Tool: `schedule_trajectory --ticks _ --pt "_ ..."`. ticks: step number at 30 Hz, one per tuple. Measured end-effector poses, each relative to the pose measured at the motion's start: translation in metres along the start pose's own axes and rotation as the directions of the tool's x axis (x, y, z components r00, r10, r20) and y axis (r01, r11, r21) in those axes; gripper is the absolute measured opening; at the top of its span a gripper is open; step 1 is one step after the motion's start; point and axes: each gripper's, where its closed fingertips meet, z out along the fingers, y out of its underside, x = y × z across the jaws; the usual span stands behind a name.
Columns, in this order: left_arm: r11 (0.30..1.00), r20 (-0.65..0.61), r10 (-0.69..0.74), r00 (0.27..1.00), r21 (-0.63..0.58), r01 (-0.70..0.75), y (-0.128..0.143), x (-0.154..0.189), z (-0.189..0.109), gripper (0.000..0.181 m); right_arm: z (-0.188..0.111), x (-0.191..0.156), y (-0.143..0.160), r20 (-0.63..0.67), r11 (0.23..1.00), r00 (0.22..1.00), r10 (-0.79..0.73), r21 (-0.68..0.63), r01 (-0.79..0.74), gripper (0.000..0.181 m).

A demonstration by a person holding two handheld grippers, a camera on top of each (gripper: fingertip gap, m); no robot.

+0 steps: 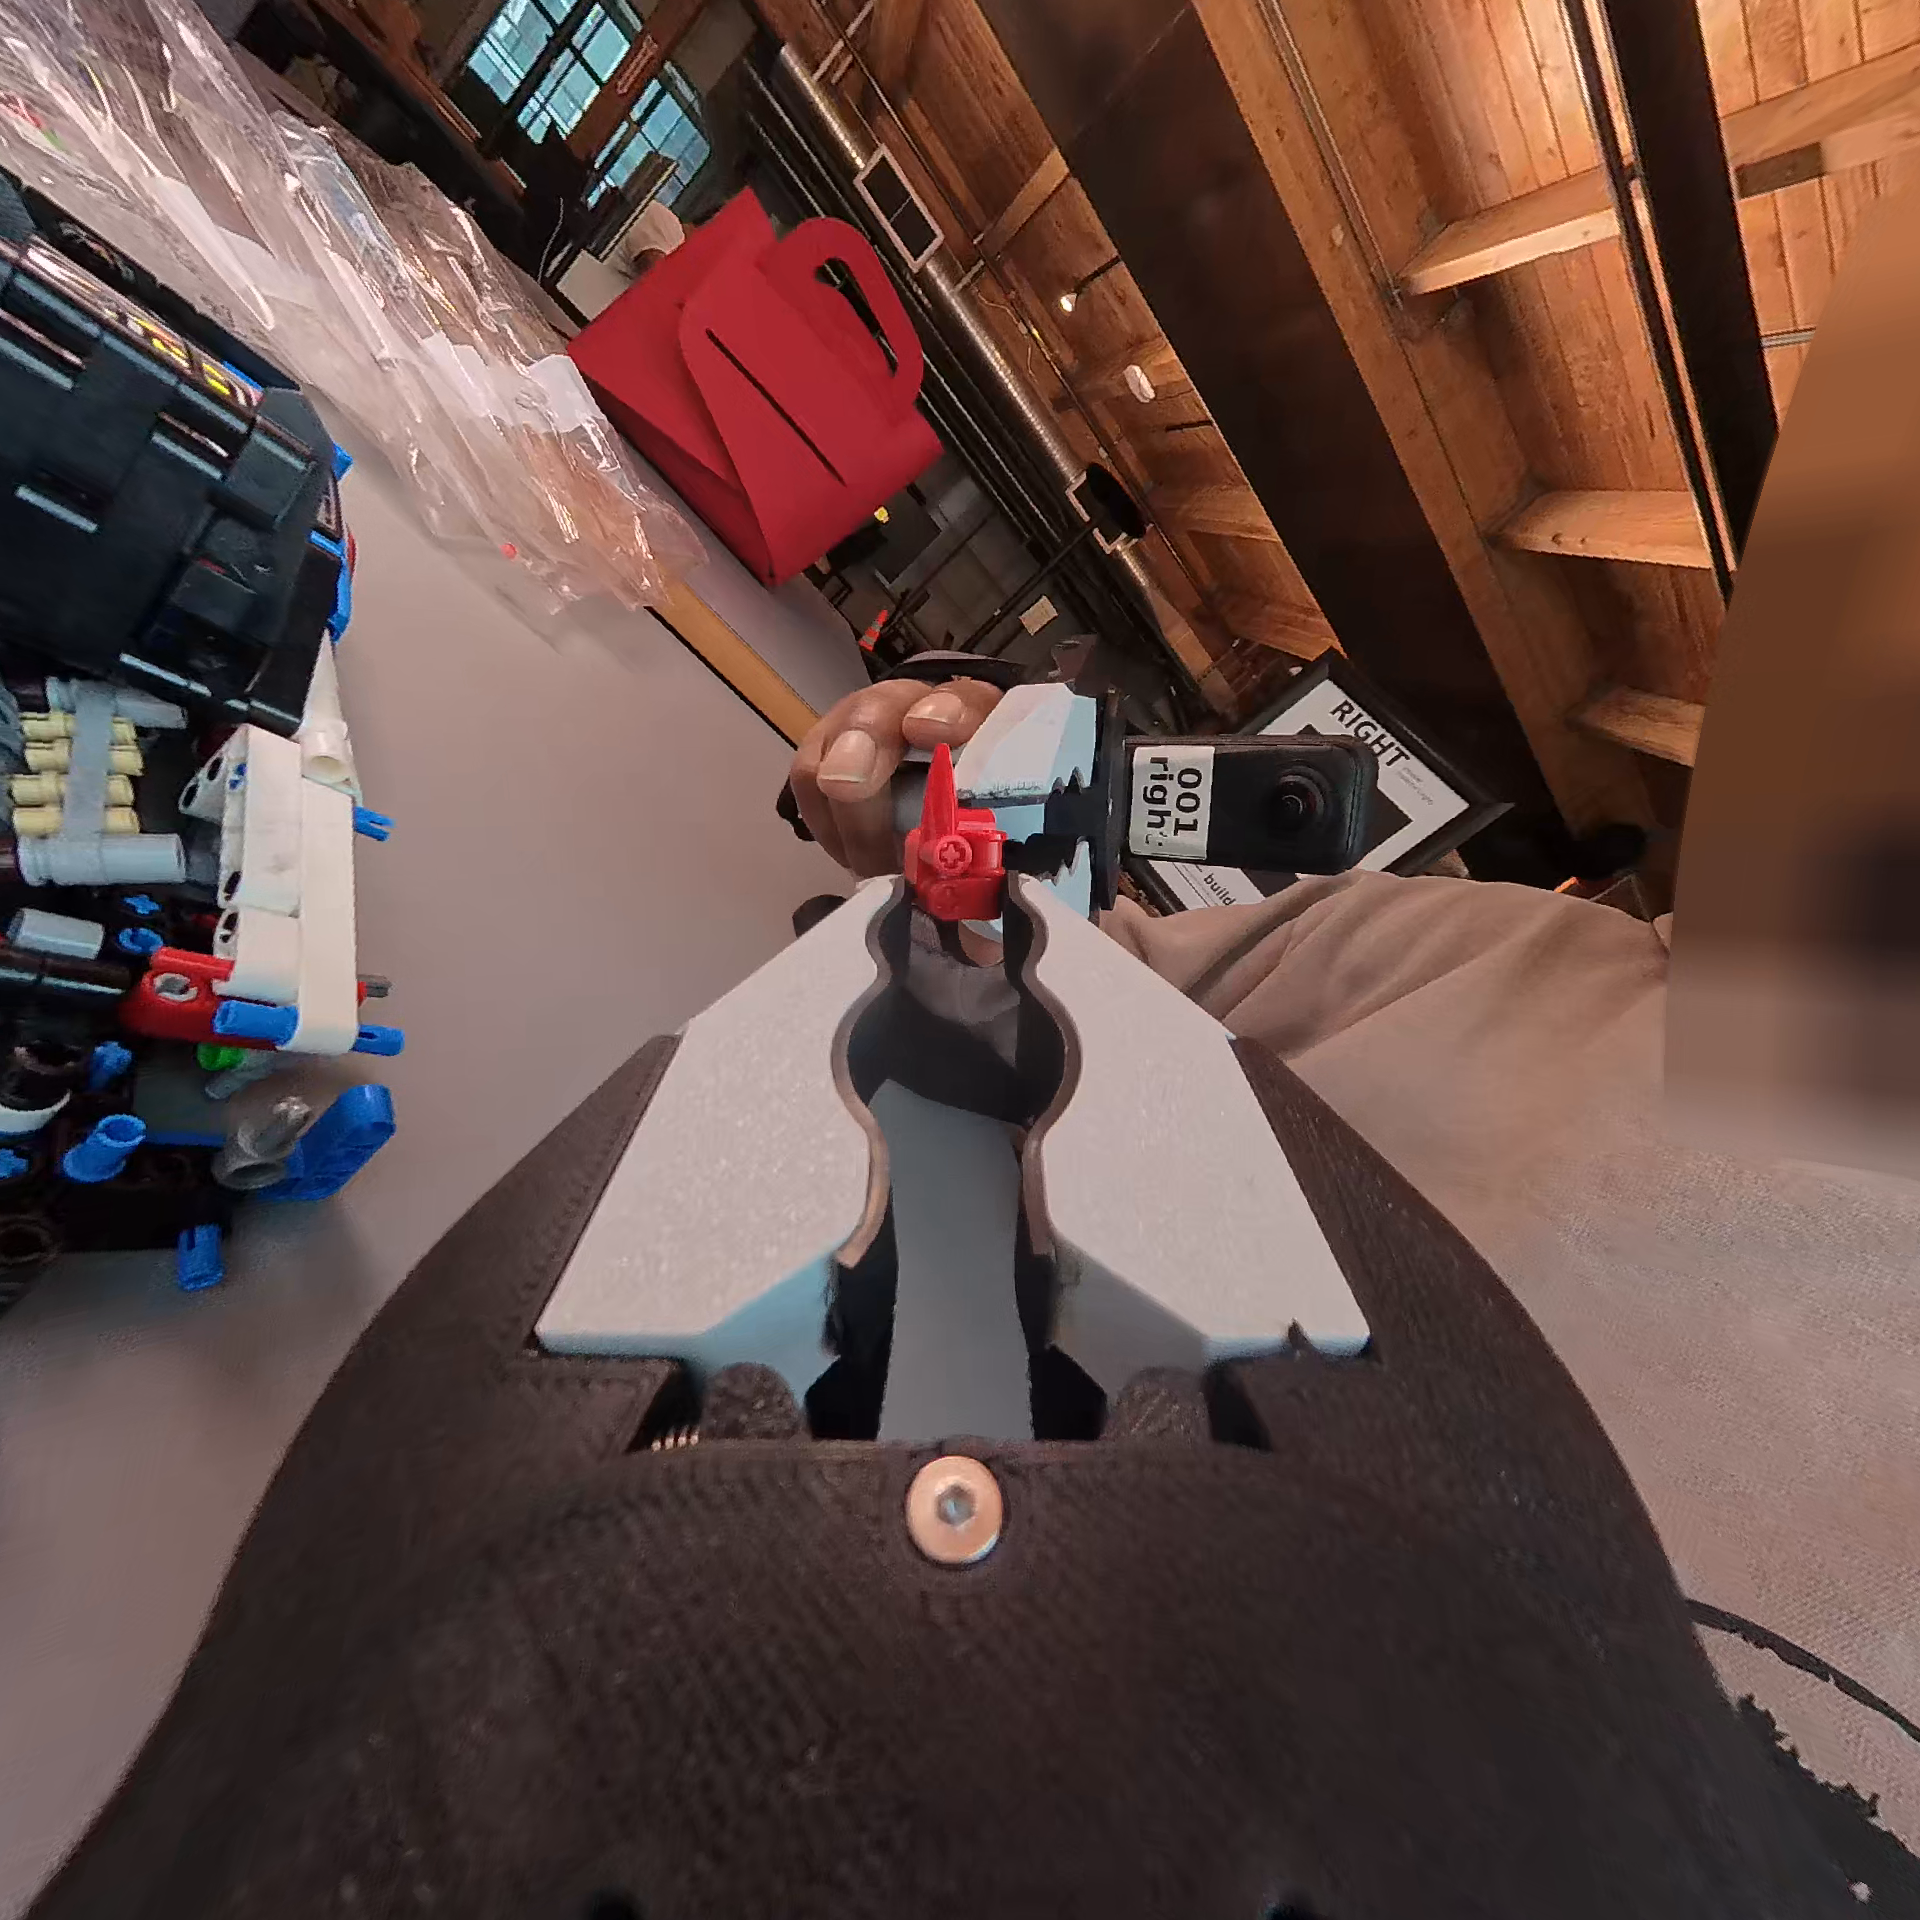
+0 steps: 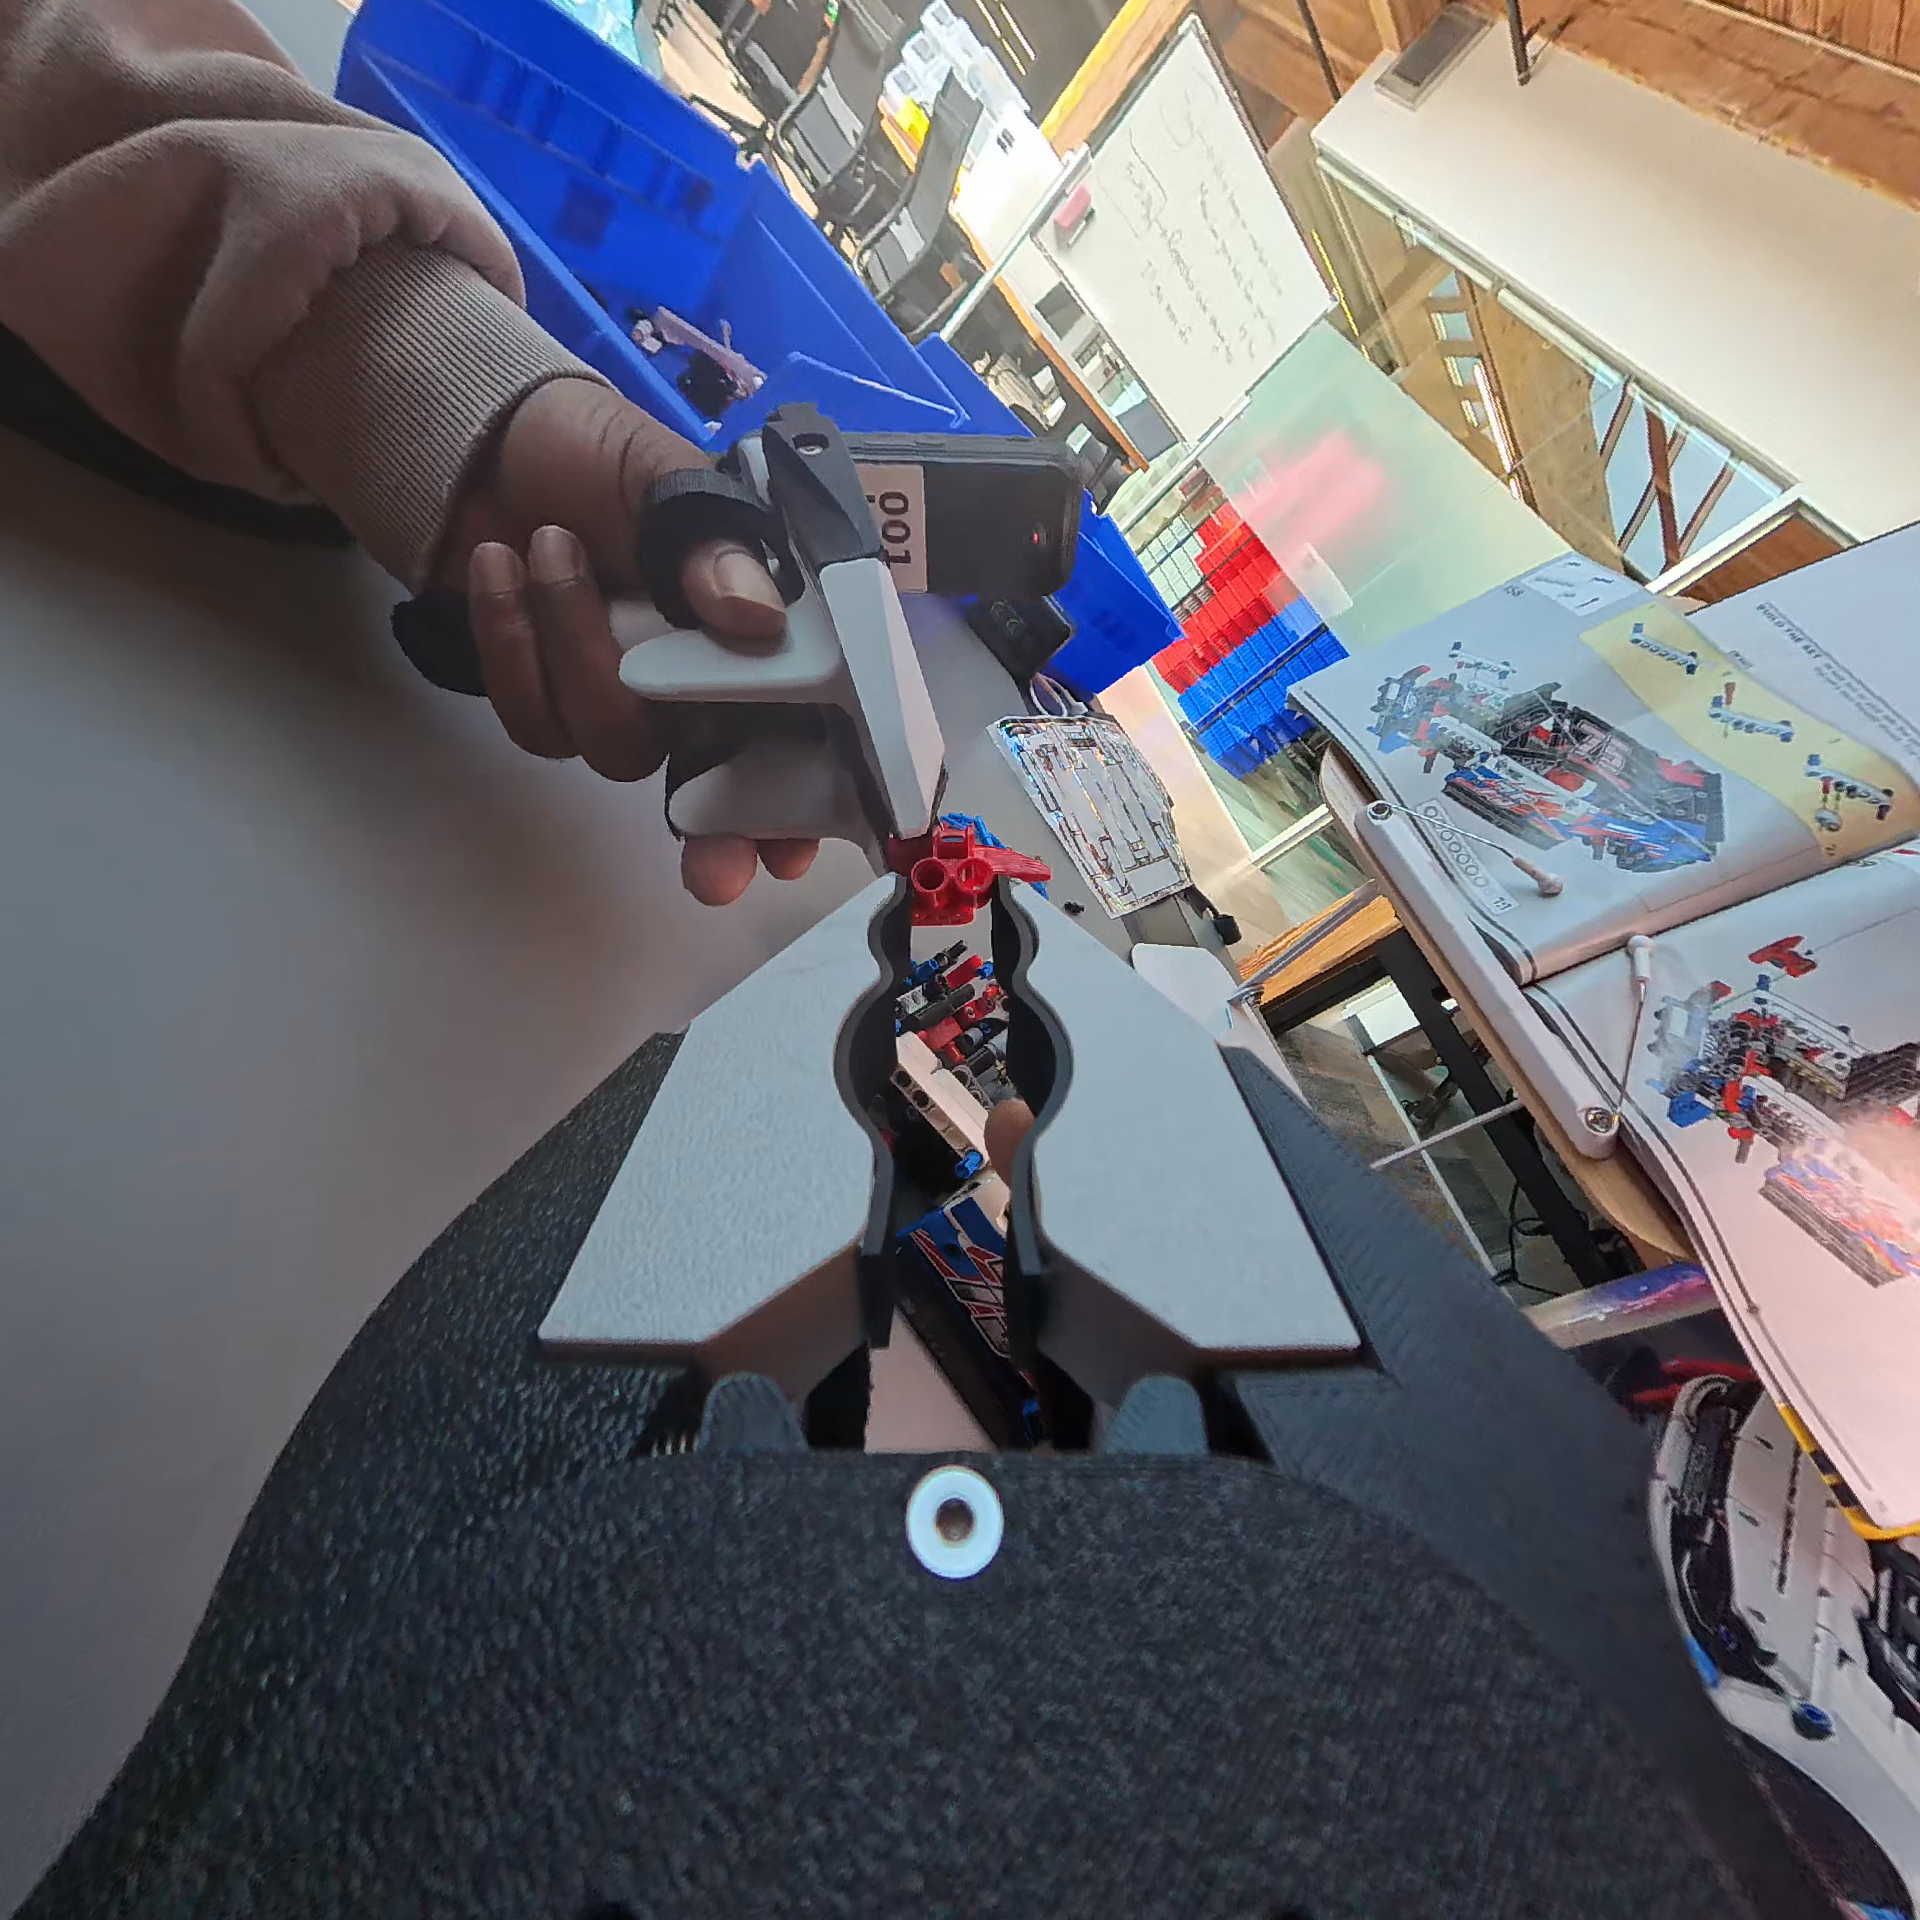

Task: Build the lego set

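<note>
A small red lego piece [image 1: 951, 862] with a pointed fin is held up in the air between both grippers. My left gripper [image 1: 951, 899] is shut on its lower part. In the left wrist view my right gripper [image 1: 1003, 821] comes in from the right and meets the same piece. In the right wrist view my right gripper [image 2: 943, 894] is shut on the red piece [image 2: 945, 883], and my left gripper [image 2: 914, 831] touches it from above. The partly built black, white and blue lego model [image 1: 177, 727] stands on the grey table [image 1: 582, 790] to the left.
Clear plastic bags [image 1: 395, 343] and a red paper box [image 1: 769, 405] lie at the table's far side. An open instruction booklet [image 2: 1558, 748] rests on a stand at the right, blue bins [image 2: 623, 208] behind, a sticker sheet [image 2: 1101, 800] and a white model body [image 2: 1756, 1579] nearby. Less than 4 cm separates the two grippers' tips.
</note>
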Motion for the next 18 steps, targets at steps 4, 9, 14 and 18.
schedule_trajectory --ticks 4,9,14,18 --pt "0.998 0.086 0.070 0.994 -0.005 -0.070 -0.001 -0.008 -0.002 0.015 0.004 0.001 0.008 -0.020 0.999 1.000 0.011 -0.042 -0.012 0.012" --pt "0.984 0.169 0.174 0.970 -0.057 -0.167 0.002 -0.016 -0.002 0.014 0.007 0.000 0.013 -0.016 0.997 0.999 0.045 -0.065 -0.046 0.012" --pt "0.981 0.183 0.178 0.967 -0.108 -0.161 0.007 -0.019 -0.003 0.014 0.007 -0.006 0.016 0.010 0.997 0.999 0.034 -0.074 -0.033 0.011" --pt "0.981 0.188 0.147 0.971 -0.156 -0.118 0.016 -0.023 -0.003 0.014 0.007 -0.013 0.020 0.047 0.997 0.999 0.002 -0.076 0.002 0.012"
